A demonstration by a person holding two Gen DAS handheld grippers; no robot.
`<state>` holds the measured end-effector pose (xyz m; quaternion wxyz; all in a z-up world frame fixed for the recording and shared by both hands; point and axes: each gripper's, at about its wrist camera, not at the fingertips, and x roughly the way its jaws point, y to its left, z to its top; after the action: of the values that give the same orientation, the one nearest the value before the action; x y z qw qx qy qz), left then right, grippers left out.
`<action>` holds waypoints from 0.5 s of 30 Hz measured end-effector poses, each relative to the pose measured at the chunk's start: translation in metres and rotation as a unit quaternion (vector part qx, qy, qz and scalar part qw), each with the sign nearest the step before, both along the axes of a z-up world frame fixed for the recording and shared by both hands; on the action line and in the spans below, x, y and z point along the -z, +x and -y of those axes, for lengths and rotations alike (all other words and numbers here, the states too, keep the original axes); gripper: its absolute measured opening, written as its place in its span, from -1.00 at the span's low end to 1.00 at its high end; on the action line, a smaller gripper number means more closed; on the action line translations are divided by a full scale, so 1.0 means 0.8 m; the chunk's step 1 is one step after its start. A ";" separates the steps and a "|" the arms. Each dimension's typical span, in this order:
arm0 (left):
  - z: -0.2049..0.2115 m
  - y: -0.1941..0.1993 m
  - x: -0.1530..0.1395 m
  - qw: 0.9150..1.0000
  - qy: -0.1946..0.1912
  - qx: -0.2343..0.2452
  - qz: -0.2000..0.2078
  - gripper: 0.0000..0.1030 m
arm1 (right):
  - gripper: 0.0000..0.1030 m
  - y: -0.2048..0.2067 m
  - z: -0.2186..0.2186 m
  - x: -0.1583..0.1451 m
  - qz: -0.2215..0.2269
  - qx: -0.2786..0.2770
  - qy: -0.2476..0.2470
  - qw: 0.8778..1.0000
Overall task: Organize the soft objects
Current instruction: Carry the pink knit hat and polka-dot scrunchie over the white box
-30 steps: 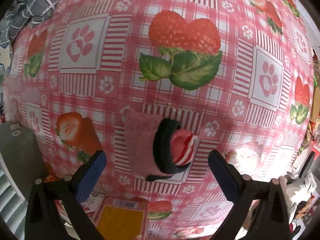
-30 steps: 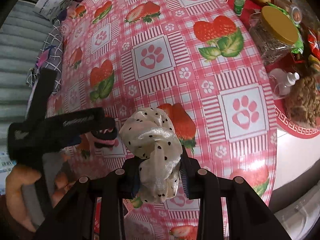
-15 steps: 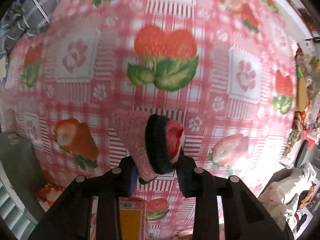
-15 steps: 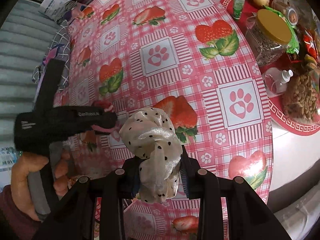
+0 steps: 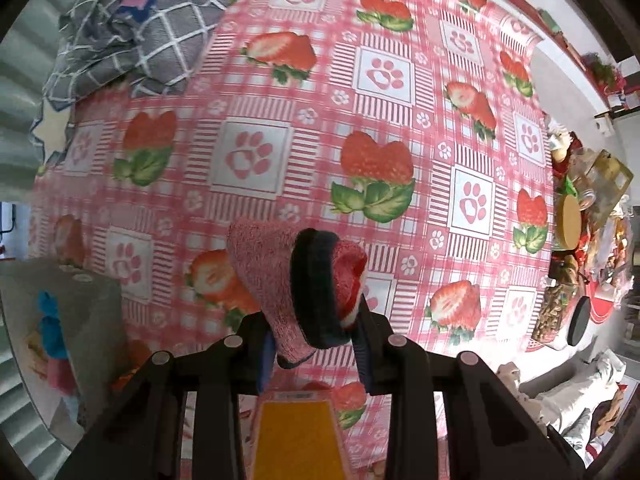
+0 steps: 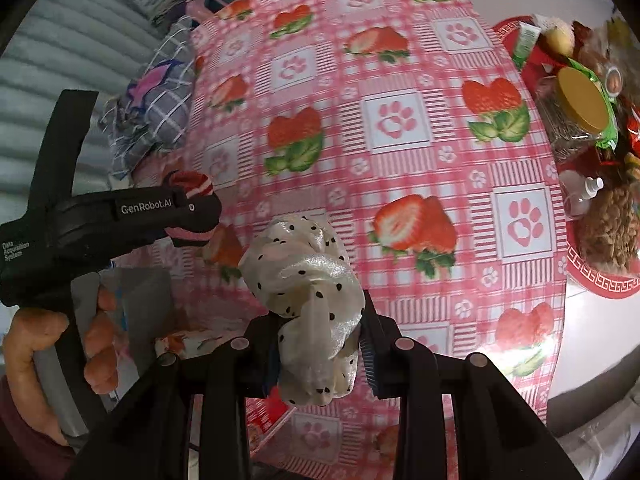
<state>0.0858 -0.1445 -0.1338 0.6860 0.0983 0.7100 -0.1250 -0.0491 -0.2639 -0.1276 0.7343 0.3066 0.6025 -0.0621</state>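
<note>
My left gripper (image 5: 316,350) is shut on a rolled pink sock (image 5: 280,280) with a dark cuff and red-white toe, held above the strawberry tablecloth (image 5: 400,80). The right wrist view shows that gripper (image 6: 196,216) at the left with the sock (image 6: 192,186) in it. My right gripper (image 6: 320,360) is shut on a cream satin scrunchie with black dots (image 6: 304,280), also lifted off the table. A grey fabric bin (image 5: 60,320) at the lower left holds blue and pink soft items.
A folded grey checked cloth (image 5: 140,36) lies at the table's far left corner. A red tray (image 6: 592,276) with a gold-lidded jar (image 6: 580,108), snacks and a small bottle stands at the right edge. A yellow box (image 5: 296,436) sits under my left gripper.
My left gripper shut on the sock and lifted it off the tablecloth, pulling back so more of the table shows. My right gripper kept hold of the scrunchie.
</note>
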 end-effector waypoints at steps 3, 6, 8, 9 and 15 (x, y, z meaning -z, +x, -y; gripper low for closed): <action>-0.019 0.001 -0.013 1.000 -0.012 -0.005 0.004 -0.31 | -0.33 -0.004 -0.019 -0.011 0.005 -0.007 -0.004 1.000; -0.044 -0.008 -0.032 1.000 -0.026 -0.009 0.010 -0.31 | -0.33 -0.009 -0.037 -0.024 0.008 -0.012 -0.010 1.000; -0.056 -0.010 -0.039 0.999 -0.032 -0.010 0.012 -0.31 | -0.33 -0.014 -0.048 -0.033 0.011 -0.014 -0.016 1.000; -0.063 -0.012 -0.044 0.999 -0.034 -0.010 0.014 -0.31 | -0.33 -0.016 -0.054 -0.037 0.012 -0.015 -0.019 1.000; -0.102 -0.033 -0.068 0.999 -0.044 -0.001 0.023 -0.31 | -0.33 -0.028 -0.087 -0.061 0.020 -0.022 -0.033 0.999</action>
<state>0.0591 -0.0630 -0.0794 0.7061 0.0706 0.6878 -0.1528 -0.0715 -0.1941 -0.0790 0.7569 0.2706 0.5919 -0.0597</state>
